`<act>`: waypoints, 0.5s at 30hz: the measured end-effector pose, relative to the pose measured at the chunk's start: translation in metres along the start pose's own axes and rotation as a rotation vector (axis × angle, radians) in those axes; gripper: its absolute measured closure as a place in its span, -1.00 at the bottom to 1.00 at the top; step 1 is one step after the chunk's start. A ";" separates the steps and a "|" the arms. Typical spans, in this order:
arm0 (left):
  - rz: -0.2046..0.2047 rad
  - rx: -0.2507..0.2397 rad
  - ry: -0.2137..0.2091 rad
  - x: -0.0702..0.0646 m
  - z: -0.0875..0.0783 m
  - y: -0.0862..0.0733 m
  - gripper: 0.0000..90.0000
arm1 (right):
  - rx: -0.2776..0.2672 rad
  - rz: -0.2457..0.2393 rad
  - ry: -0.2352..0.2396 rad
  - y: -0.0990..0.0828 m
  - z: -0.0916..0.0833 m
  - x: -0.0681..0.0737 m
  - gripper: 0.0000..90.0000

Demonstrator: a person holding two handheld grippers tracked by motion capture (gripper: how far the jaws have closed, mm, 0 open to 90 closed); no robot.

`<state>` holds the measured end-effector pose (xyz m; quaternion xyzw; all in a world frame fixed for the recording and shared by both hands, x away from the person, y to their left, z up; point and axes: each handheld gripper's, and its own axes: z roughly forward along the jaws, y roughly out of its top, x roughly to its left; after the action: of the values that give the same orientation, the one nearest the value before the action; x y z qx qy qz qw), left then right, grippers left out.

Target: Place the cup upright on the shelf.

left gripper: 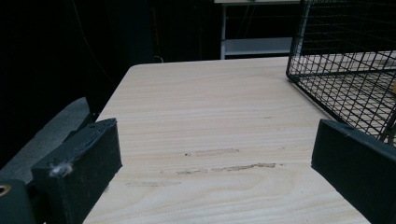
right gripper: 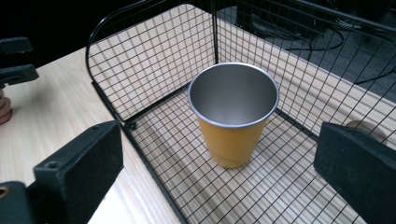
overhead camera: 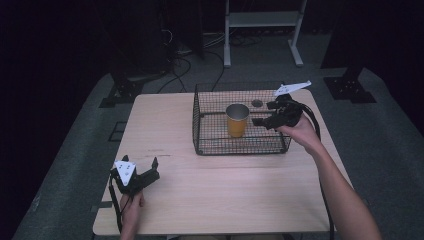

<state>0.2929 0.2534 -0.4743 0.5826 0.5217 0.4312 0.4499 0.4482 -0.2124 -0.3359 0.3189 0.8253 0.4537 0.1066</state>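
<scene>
An orange cup (overhead camera: 237,120) with a bare metal inside stands upright in a black wire basket (overhead camera: 200,145) on the right half of the wooden table. My right gripper (overhead camera: 262,114) hovers over the basket's right side, open, its jaws pointing left at the cup. In the right gripper view the cup (right gripper: 233,116) sits on the basket (right gripper: 154,60) floor, between and beyond the wide-apart jaws of this gripper (right gripper: 219,140), untouched. My left gripper (overhead camera: 140,160) rests low at the table's front left, open and empty. Its own view shows bare wood between the left gripper's (left gripper: 215,140) jaws and the basket (left gripper: 345,56) at the right.
A small round grommet (overhead camera: 257,103) sits in the tabletop behind the basket. Beyond the table stand a white shelf frame (overhead camera: 262,20), floor cables (overhead camera: 180,65) and black stand bases (overhead camera: 350,87). The table (overhead camera: 165,120) has open wood left of the basket.
</scene>
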 end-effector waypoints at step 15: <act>0.001 0.000 0.001 0.000 0.000 0.000 -0.98 | -0.022 -0.012 0.026 -0.027 -0.018 0.013 -0.98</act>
<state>0.2929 0.2532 -0.4743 0.5826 0.5219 0.4316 0.4494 0.4182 -0.2272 -0.3457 0.3068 0.8235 0.4661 0.1021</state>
